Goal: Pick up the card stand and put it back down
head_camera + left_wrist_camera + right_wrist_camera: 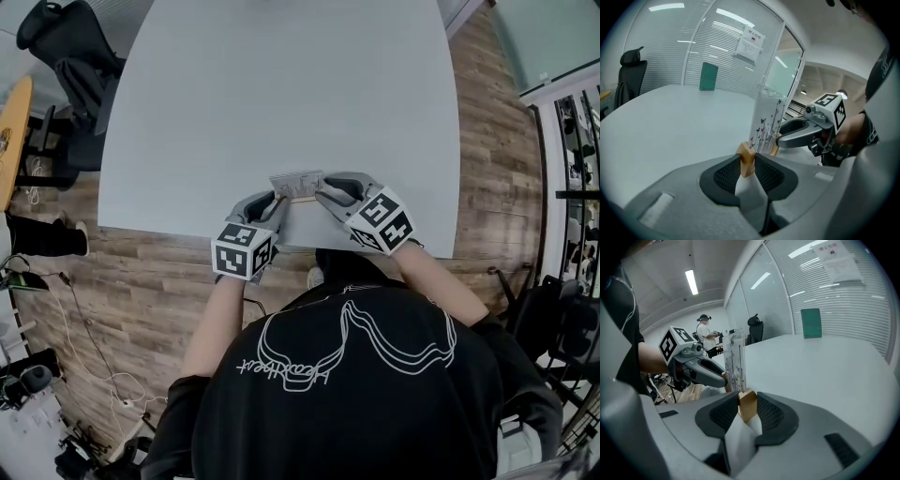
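One card stand (297,184), upright, its wooden base (746,158) clamped at one end by the left gripper (276,201), at the opposite end by the right gripper (322,195).

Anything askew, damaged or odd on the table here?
Nothing stands out. The card stand is upright near the table's front edge, card straight, left gripper and right gripper each clamping one end of its base.

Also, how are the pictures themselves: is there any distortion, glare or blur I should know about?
Head view: sharp and evenly lit, though the table edges bow from the wide lens. Left gripper view: strong fisheye, dark corners; the card stand is sharp. Right gripper view: same fisheye; the ceiling lamp is overexposed.
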`<state>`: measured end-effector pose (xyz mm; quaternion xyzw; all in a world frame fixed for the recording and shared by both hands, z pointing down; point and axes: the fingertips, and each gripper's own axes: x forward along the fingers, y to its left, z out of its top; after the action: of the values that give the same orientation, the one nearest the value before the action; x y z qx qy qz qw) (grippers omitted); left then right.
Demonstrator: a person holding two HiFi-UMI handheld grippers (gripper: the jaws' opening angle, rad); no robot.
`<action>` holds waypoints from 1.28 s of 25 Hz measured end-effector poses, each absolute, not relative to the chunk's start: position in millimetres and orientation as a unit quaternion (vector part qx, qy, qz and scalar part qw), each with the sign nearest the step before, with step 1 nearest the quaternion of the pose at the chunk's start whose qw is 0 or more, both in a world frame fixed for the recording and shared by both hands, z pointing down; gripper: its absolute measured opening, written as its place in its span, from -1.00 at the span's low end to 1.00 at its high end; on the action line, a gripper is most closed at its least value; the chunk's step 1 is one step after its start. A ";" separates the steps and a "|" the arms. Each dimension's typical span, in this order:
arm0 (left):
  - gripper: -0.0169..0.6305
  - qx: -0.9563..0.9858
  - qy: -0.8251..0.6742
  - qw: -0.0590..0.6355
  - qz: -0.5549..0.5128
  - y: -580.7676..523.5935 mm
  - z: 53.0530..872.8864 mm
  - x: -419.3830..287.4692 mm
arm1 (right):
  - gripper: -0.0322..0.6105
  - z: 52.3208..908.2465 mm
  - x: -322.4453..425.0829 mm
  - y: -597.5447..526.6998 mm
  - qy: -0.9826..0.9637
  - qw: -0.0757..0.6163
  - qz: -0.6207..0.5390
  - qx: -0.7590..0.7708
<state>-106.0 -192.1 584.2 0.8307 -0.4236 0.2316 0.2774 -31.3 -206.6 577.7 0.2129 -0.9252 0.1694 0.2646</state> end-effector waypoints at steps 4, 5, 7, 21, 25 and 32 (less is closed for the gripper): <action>-0.64 0.828 -0.427 0.276 0.235 -191.2 583.1 -105.3 | -0.50 576.7 -30.6 -206.2 -0.924 0.267 0.168 0.214; -0.64 0.828 -0.429 0.276 0.235 -190.8 582.8 -105.2 | -0.51 576.4 -30.5 -205.9 -0.924 0.268 0.168 0.215; -0.64 0.827 -0.430 0.276 0.234 -190.6 582.5 -105.7 | -0.51 576.1 -31.0 -205.6 -0.923 0.269 0.166 0.217; -0.64 0.830 -0.436 0.278 0.209 -186.6 553.1 -108.5 | -0.51 546.5 -32.7 -201.0 -0.926 0.243 0.171 0.233; -0.64 0.830 -0.444 0.275 0.198 -181.1 535.7 -110.1 | -0.52 529.3 -34.1 -195.3 -0.929 0.231 0.164 0.240; -0.64 0.835 -0.451 0.254 0.187 -161.5 499.2 -110.3 | -0.52 495.7 -33.4 -172.6 -0.933 0.217 0.145 0.249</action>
<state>-110.3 -161.5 499.2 0.8350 -0.4510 0.1866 0.2542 -33.4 -172.6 495.7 0.2491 -0.9326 0.1447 0.2173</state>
